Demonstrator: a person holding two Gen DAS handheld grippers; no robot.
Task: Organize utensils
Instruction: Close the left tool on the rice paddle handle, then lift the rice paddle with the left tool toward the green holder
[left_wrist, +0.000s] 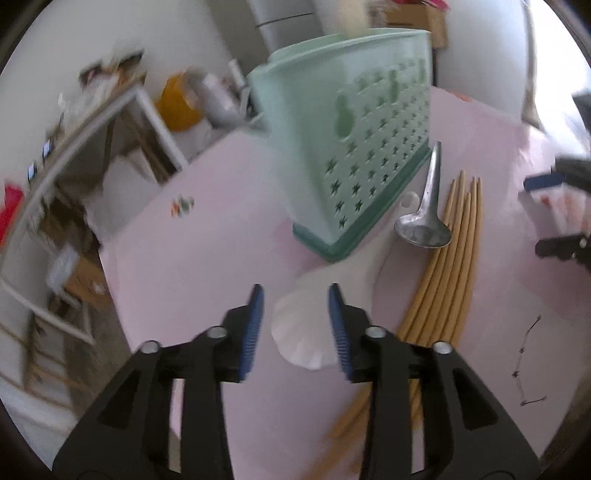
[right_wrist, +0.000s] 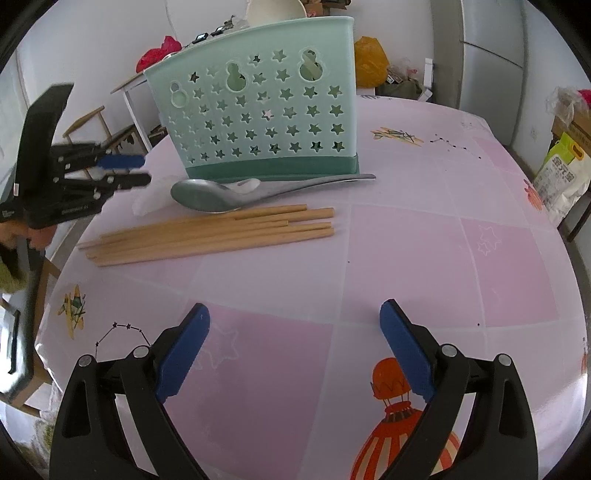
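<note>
Left wrist view: left gripper (left_wrist: 295, 325) spread, straddling a white spoon (left_wrist: 306, 332) on the pink tablecloth (left_wrist: 192, 266); green utensil holder (left_wrist: 351, 147) beyond; shelving far left.

Right wrist view: right gripper (right_wrist: 293, 347) released, empty. Chopsticks (right_wrist: 210, 234), metal spoon (right_wrist: 229, 194) near holder; refrigerator (right_wrist: 487, 55) far right.

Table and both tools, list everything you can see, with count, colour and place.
Table: one, pink patterned cloth, under everything.
Utensil holder: one, mint green with star holes, upright at the back.
Metal spoon: one, silver, lying in front of the holder.
White spoon: one, white, beside the metal spoon, partly between the left tool's fingers.
Chopsticks: a bundle, tan wood, lying in front of the spoons.
Left tool: black with blue pads, open around the white spoon.
Right tool: same colours, open, empty.
</note>
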